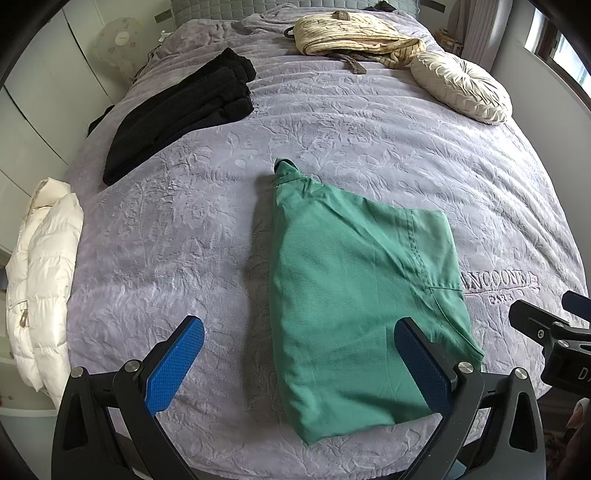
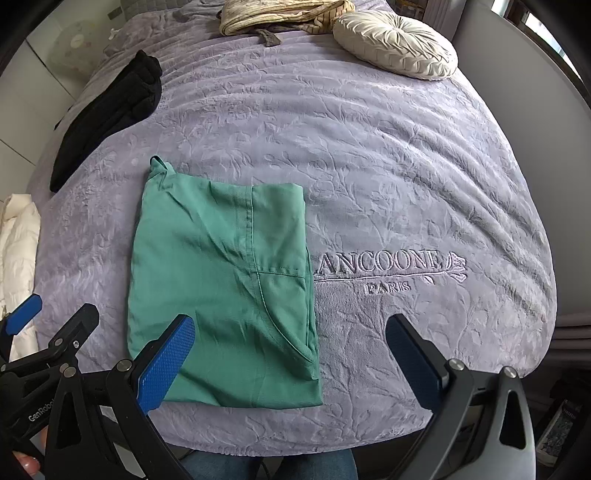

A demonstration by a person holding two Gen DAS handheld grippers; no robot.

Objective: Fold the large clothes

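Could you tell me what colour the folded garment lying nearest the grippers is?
Green; the garment shows best in the right wrist view.

The bed (image 1: pixel 369 122), under a lilac blanket (image 2: pixel 369 166), carries a folded green garment (image 2: pixel 221 280) just ahead of both tongs, black clothes (image 1: pixel 177 114) far left, and a striped garment (image 1: pixel 354 35) beside a round cushion (image 1: pixel 461 85) at the far end.
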